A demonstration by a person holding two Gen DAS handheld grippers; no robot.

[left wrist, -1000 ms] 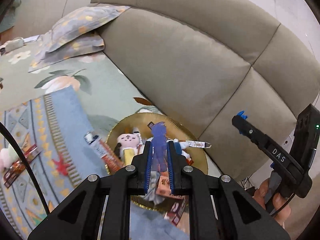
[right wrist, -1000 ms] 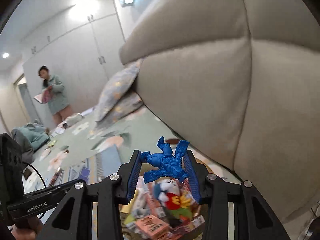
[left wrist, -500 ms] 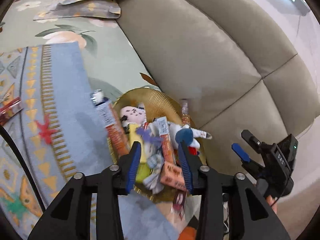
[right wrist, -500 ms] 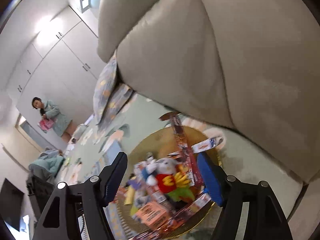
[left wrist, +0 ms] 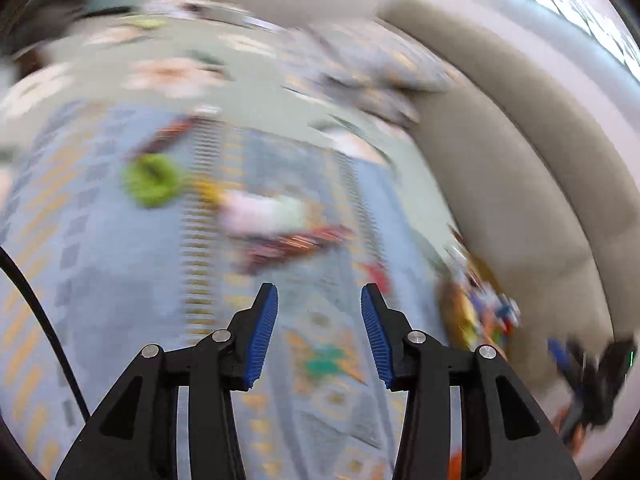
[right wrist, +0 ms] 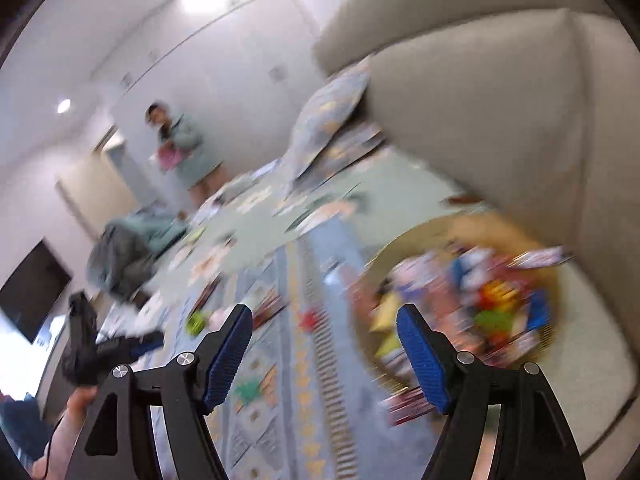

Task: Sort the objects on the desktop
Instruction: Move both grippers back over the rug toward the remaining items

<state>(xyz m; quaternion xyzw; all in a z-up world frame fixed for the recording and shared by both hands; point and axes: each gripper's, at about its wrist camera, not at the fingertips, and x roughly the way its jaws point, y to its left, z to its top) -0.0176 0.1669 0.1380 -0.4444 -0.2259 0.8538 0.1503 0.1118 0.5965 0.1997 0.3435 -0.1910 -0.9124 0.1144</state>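
Two grippers (left wrist: 319, 336) (right wrist: 324, 356), one tray (right wrist: 420, 232), one person (right wrist: 184, 148).

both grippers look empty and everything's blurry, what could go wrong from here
1. Both views are motion-blurred, so aiming the open left gripper at the green toy or the wrappers beside it may miss or grab the patterned blanket.
2. The gold tray is heaped with toys; another drop from the open right gripper might spill some.

A pale blue blanket (left wrist: 120, 280) carries yellow-orange geometric bands. On it lies a lime-green toy (left wrist: 150, 180). The sheet (right wrist: 380, 176) beyond is sage green with flowers, the headboard (right wrist: 480, 120) beige, the plate (right wrist: 432, 228) gold.
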